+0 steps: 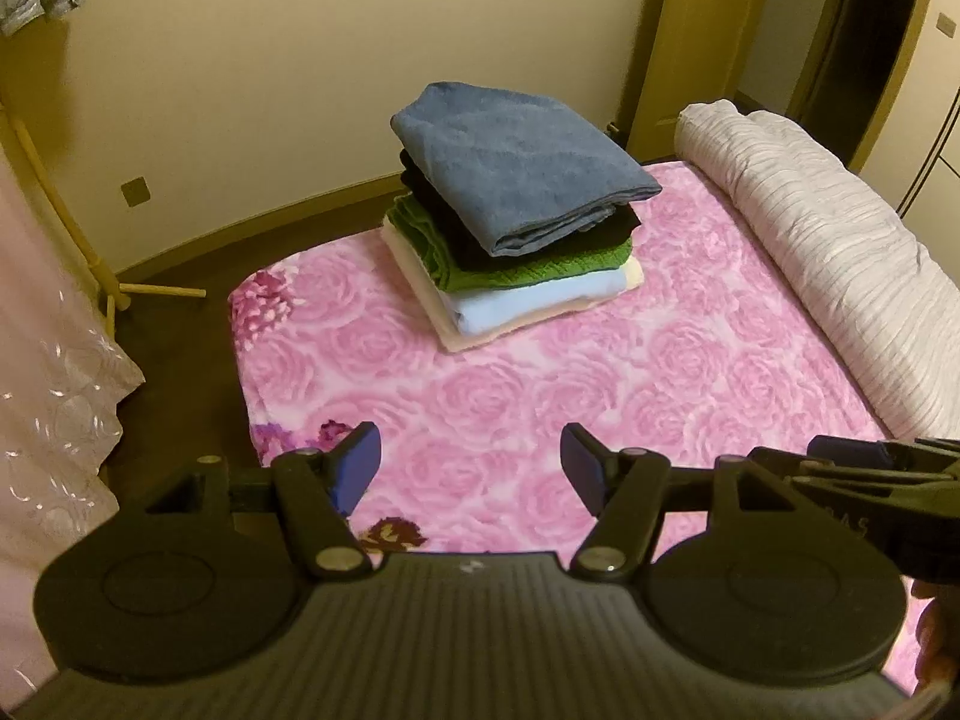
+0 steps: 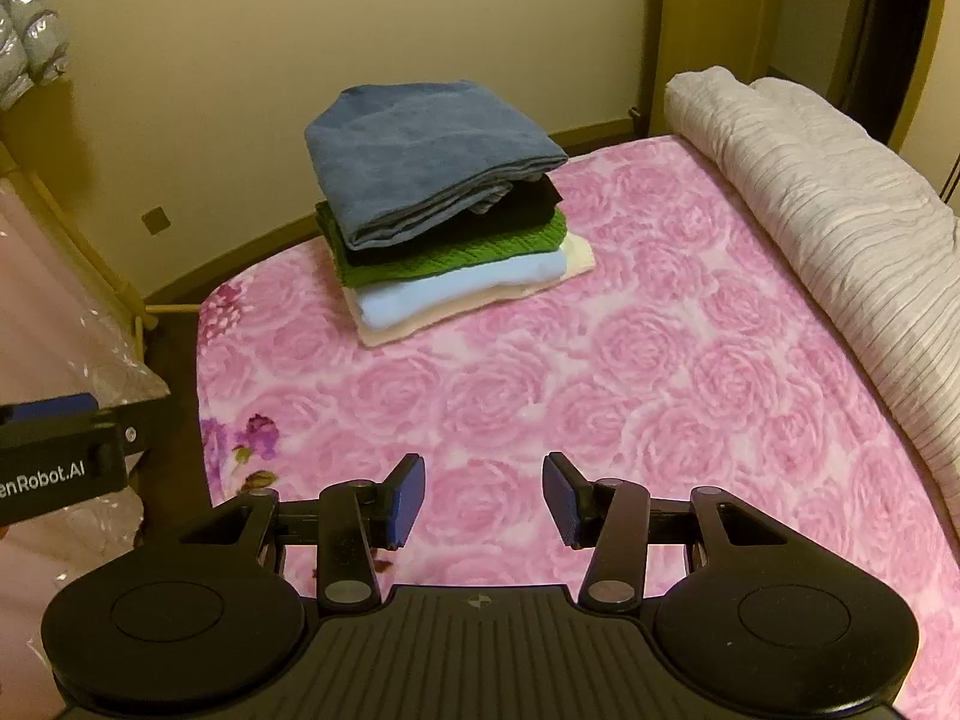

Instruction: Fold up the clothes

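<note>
On the pink rose blanket [image 1: 600,372] there's a stack of folded clothes [image 1: 510,222] sitting toward the far corner of the bed, blue-grey piece on top, then black, green, pale blue and cream. From the left gripper [image 1: 471,468] the stack is dead ahead at about 12 o'clock; from the right gripper [image 2: 483,495] it's more like 11 o'clock — so I'd guess the left one is a bit better lined up, though both sit well apart from it. The stack's long axis runs roughly 10 to 4 in both views. Both sets of tongs are released, jaws spread with nothing but blanket between them. A rolled striped quilt [image 2: 840,240] lies along the 2 o'clock side. No unfolded garment is visible — looks mostly done to me.
</note>
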Tool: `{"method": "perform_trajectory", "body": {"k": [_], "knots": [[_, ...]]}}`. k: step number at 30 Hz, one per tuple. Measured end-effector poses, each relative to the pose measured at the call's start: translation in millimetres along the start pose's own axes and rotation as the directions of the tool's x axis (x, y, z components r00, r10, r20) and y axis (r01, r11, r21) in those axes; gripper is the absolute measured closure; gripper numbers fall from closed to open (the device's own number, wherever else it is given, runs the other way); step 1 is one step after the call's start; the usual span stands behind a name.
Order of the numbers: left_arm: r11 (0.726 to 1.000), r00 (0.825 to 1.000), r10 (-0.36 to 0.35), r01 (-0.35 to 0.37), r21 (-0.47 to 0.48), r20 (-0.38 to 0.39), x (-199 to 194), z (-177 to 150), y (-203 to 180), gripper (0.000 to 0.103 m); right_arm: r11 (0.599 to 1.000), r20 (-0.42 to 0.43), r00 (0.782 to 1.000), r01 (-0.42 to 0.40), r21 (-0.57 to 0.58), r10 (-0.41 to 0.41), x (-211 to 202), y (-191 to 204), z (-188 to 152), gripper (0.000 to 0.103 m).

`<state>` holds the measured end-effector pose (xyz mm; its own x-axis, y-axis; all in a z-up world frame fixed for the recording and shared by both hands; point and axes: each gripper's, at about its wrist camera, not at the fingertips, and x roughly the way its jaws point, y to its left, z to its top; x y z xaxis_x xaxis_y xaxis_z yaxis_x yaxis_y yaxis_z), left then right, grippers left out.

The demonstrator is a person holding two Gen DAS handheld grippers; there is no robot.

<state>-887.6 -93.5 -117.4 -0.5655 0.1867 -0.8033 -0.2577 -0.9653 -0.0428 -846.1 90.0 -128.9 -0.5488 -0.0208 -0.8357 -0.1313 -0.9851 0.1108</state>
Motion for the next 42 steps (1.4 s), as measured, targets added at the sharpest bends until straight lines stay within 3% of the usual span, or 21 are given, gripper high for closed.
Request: {"method": "perform_trajectory", "body": {"k": [20,42], "knots": [[0.999,0.998,0.016,-0.017,-0.029,-0.054,49,22,-27,0.04,1.0,-0.027,0.999,-0.021,0.004,0.021,39,-36,34,0.056],[0.999,0.998,0.028,-0.028,-0.017,-0.05,79,33,-35,0.041,0.999,-0.055,0.998,-0.039,0.026,0.041,69,-54,52,0.056]]}}
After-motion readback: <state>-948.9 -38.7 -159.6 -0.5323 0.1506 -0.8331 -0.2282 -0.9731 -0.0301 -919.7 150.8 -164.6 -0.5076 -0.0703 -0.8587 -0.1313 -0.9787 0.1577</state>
